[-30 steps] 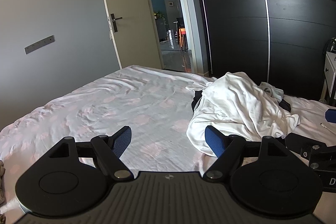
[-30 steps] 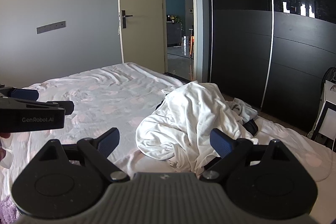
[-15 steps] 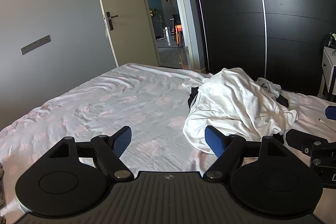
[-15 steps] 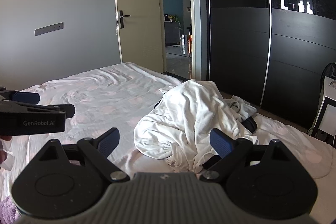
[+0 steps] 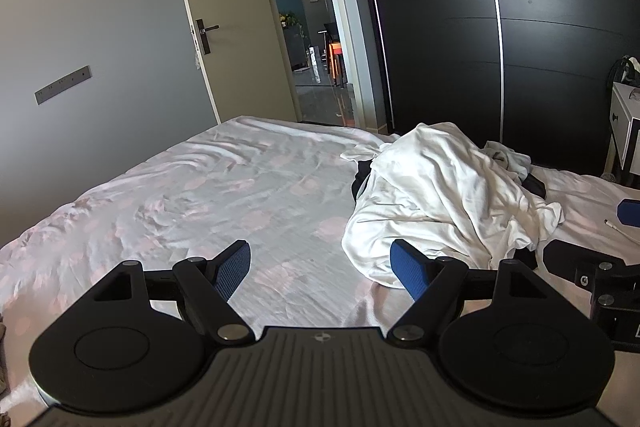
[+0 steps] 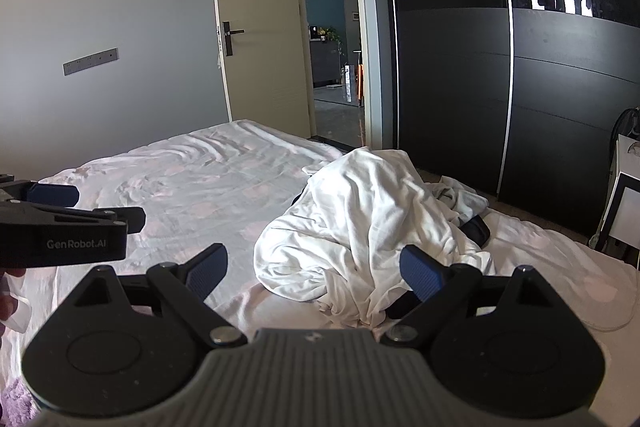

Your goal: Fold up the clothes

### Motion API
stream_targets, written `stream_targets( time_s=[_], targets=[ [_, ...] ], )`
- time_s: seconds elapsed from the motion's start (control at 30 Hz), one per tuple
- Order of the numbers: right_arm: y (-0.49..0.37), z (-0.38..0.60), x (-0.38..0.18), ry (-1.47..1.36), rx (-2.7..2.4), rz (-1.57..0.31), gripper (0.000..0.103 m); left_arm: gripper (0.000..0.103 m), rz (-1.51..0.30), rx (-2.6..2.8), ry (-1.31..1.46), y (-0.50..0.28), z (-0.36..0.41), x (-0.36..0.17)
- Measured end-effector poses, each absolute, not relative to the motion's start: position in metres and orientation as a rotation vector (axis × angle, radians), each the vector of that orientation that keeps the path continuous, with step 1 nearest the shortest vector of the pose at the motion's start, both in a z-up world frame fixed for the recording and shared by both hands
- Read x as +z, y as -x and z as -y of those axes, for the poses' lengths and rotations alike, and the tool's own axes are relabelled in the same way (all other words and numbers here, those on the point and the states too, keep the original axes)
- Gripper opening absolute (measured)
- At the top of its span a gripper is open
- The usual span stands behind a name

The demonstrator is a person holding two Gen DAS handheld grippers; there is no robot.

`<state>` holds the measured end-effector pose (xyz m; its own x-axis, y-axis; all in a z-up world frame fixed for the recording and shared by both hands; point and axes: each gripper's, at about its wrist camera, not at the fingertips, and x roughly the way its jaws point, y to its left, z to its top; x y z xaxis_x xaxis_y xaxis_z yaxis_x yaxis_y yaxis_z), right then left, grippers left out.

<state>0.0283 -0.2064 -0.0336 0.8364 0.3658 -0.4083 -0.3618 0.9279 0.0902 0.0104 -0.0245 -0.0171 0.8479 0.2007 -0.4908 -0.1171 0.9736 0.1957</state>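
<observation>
A: Start close in. How do the grippers sit?

B: Both are level above the bed point(image 5: 224, 195), pointing across it at the pile. The left gripper point(image 5: 322, 269) has its jaws spread wide with nothing between them; its blue pads point(image 5: 234, 267) hang over bare sheet just left of the pile. The right gripper point(image 6: 314, 269) is likewise released and empty.

A: Can each see the other?

B: Yes. From the right wrist view the left one shows side-on at the far left edge, and a bit of the hand point(image 6: 10, 291) holding it peeks out below. From the left wrist view part of the right gripper's black body sits at the right edge.

A: And the clothes?

B: A crumpled white garment point(image 6: 372, 223) is heaped on the bed, straight ahead of the right gripper and right of the left one's line. Neither gripper touches it. A dark garment point(image 6: 476, 229) pokes out from under the heap's right side.

A: Beyond the pile?

B: A black wardrobe point(image 5: 500, 39) stands behind it. Left of that, an open door point(image 6: 260, 39) gives onto a hallway. A white nightstand point(image 5: 624, 131) stands right of the pile at the frame's edge.
</observation>
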Motion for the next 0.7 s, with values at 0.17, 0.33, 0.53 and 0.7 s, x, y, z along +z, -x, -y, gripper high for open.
stream_targets(
  time_s=[0.17,0.33,0.53,0.7],
  targets=[
    [-0.032,0.208,-0.037,-0.028,0.396,-0.446,0.094,0.077,-0.547,0.175,-0.157,-0.014,0.024,-0.018],
    [-0.035,0.208,-0.039,-0.04,0.391,-0.432,0.094,0.077,-0.545,0.17,-0.172,-0.019,0.023,-0.021],
    [-0.049,0.202,-0.048,0.033,0.349,-0.435,0.094,0.077,-0.589,0.196,-0.196,-0.034,0.014,-0.034],
    [-0.069,0.199,-0.062,0.021,0.312,-0.442,0.094,0.075,-0.627,0.217,-0.157,-0.051,-0.007,-0.042]
  ],
)
